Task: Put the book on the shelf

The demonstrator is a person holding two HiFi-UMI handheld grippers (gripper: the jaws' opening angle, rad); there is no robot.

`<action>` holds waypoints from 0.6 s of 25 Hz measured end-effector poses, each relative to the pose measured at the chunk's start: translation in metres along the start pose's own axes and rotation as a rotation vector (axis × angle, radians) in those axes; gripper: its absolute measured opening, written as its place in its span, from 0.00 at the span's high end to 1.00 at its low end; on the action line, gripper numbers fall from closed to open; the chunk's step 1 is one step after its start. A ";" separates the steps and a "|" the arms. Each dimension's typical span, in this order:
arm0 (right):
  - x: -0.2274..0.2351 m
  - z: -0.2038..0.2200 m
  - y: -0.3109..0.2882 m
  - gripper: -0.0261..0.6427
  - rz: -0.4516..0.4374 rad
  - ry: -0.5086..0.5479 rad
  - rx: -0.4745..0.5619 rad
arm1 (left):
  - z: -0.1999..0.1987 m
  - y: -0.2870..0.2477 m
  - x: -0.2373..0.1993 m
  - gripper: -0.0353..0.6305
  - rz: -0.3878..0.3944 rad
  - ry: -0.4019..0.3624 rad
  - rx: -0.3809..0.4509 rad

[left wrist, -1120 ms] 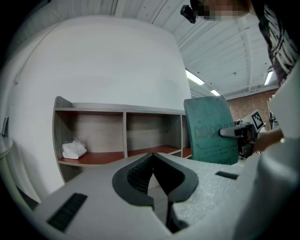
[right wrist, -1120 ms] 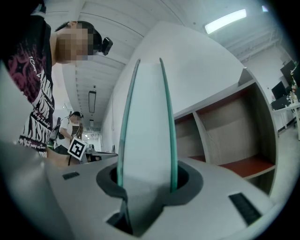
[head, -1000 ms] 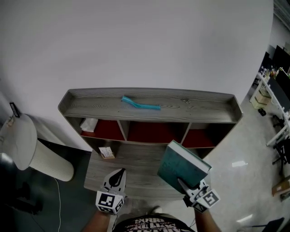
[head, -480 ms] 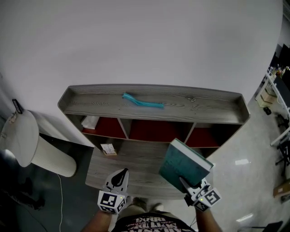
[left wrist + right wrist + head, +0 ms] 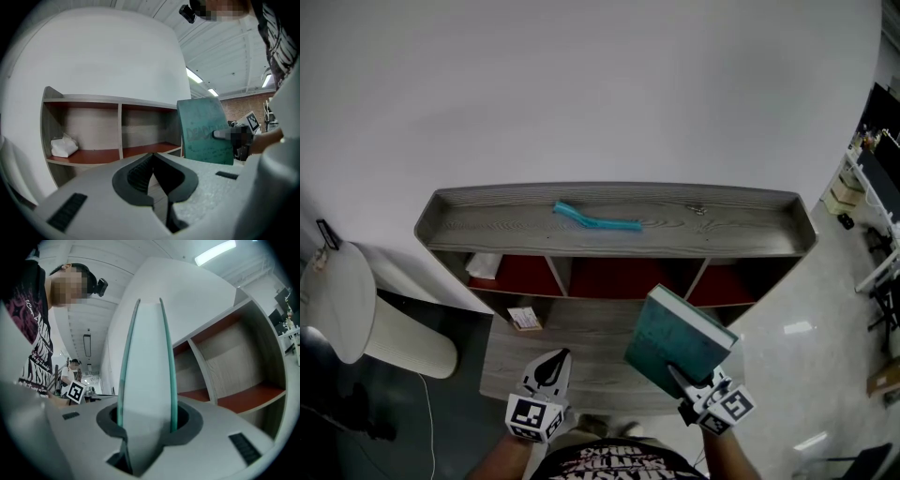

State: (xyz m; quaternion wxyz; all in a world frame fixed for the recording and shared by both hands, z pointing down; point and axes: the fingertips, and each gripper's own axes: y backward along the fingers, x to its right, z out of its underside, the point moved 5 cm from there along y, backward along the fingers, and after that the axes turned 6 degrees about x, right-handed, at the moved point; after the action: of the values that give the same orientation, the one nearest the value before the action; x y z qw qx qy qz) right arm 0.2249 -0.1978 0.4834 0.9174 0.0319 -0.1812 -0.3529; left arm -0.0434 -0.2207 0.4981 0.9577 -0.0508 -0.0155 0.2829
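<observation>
While I face the shelf point(image 5: 441, 220) in the head view, my right tongs point(image 5: 680, 377) grip the near corner of the teal book point(image 5: 677, 339). The book is held up at a tilt over the right part of the low ledge point(image 5: 600, 323), in front of the 3 red-floored compartments and inside none of them. My left tongs point(image 5: 551, 364) hang over the near left part of that ledge, well apart from the book. A teal strip point(image 5: 595, 220) lies on the shelf's top board, a white wad point(image 5: 485, 265) sits in the left compartment, and a small card point(image 5: 523, 318) lies at the ledge's far left.

Seen from the left gripper view, the left tongs point(image 5: 153, 157) are clenched, pads meeting with nothing between them. Beyond them the shelf point(image 5: 119, 101) stands open, with the white wad point(image 5: 63, 146) on the red floor of its left compartment. To the right, the book point(image 5: 206, 129) stands almost upright, cover toward me, with the right tongs point(image 5: 220, 134) pinching its right edge.

From the right gripper view, the right tongs point(image 5: 146, 425) are grasping the book point(image 5: 145, 376). Its pale page edge faces me, and 1 pad presses each teal cover. The shelf point(image 5: 243, 357) is to the right of the book, near but not touching it.
</observation>
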 end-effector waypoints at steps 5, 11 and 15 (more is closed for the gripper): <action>0.004 0.014 -0.006 0.72 0.037 0.029 -0.055 | 0.005 -0.001 -0.007 0.94 0.043 0.015 0.007; 0.003 0.018 -0.020 0.72 0.047 0.033 -0.060 | -0.002 0.001 -0.018 0.94 0.063 0.036 0.059; 0.005 0.019 -0.027 0.72 0.060 0.041 -0.056 | -0.009 -0.002 -0.028 0.94 0.071 0.059 0.101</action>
State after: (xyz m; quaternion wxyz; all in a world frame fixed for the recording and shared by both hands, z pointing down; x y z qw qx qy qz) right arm 0.2047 -0.2200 0.4980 0.9316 0.0079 -0.1533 -0.3294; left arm -0.0650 -0.2382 0.4896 0.9484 -0.0110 0.0289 0.3154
